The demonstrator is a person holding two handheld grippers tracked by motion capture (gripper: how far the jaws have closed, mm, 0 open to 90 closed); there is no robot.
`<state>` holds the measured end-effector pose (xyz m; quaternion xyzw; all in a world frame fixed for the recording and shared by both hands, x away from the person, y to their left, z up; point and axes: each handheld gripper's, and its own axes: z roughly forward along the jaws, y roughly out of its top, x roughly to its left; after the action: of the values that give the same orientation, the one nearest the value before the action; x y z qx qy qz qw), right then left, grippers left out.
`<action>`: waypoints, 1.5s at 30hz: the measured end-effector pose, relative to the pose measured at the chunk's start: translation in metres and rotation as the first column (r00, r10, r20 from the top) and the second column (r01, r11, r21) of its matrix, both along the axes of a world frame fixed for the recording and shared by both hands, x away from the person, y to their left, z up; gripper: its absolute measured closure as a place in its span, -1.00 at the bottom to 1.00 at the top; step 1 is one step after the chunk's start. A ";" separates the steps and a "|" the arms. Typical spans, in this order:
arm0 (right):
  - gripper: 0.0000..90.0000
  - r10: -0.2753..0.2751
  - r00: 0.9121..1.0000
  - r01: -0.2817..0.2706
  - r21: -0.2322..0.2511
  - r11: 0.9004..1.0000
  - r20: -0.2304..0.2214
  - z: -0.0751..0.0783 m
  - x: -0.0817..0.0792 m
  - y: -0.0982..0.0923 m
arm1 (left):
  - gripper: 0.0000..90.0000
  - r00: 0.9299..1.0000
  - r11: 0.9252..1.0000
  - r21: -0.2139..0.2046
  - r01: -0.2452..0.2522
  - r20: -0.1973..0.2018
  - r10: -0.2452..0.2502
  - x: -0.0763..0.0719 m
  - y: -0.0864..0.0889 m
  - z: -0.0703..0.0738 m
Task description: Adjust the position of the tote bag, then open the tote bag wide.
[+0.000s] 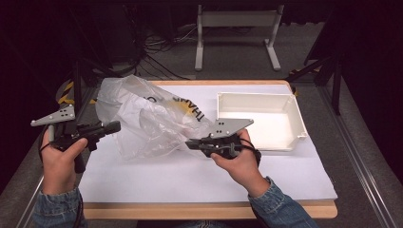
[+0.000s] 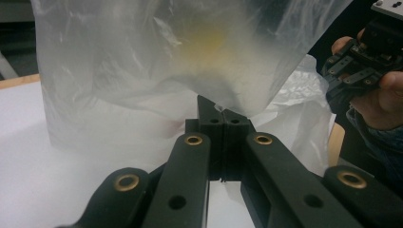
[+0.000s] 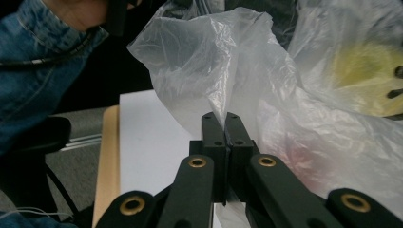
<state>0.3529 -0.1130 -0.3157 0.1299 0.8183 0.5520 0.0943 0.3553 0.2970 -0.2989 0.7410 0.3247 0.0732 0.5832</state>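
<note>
Clear plastic bag held above bench, left of centre. Left gripper fingers clamped on bag edge at 9 o'clock; right gripper fingers pinching film at 4 o'clock. White tray at 3 o'clock.

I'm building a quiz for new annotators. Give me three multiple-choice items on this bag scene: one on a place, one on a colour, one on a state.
1. Where is the tray relative to the plastic bag, in the high view?
A. to its right
B. to its left
C. under it

2. What colour is the tray?
A. blue
B. white
C. black

3. How do the left tongs and the right tongs stand?
A. both wide open
B. one open, one shut
C. both shut on the plastic bag

Answers:
1 A, the tray sits at the table's right side, the bag left of it.
2 B, its walls and floor are white.
3 C, each gripper view shows the jaws together with bag film pinched at the tips.
</note>
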 end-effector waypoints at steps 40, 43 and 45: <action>0.92 -0.241 0.971 0.236 0.174 0.956 0.009 -0.027 0.029 -0.056 | 1.00 0.993 0.994 0.011 -0.111 -0.041 0.111 0.050 -0.032 -0.038; 0.91 -0.243 0.970 0.240 0.149 0.959 0.006 -0.033 0.028 -0.056 | 1.00 0.992 0.994 0.025 -0.104 -0.062 0.106 0.052 -0.033 -0.043; 0.91 -0.249 0.968 0.246 0.114 0.962 0.009 -0.037 0.028 -0.057 | 1.00 0.991 0.994 0.037 -0.101 -0.080 0.104 0.054 -0.034 -0.047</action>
<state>0.3813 -0.1697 -0.3530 0.2299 0.7623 0.5822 0.1645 0.4093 0.2632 -0.3463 0.7352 0.3846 0.0780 0.5527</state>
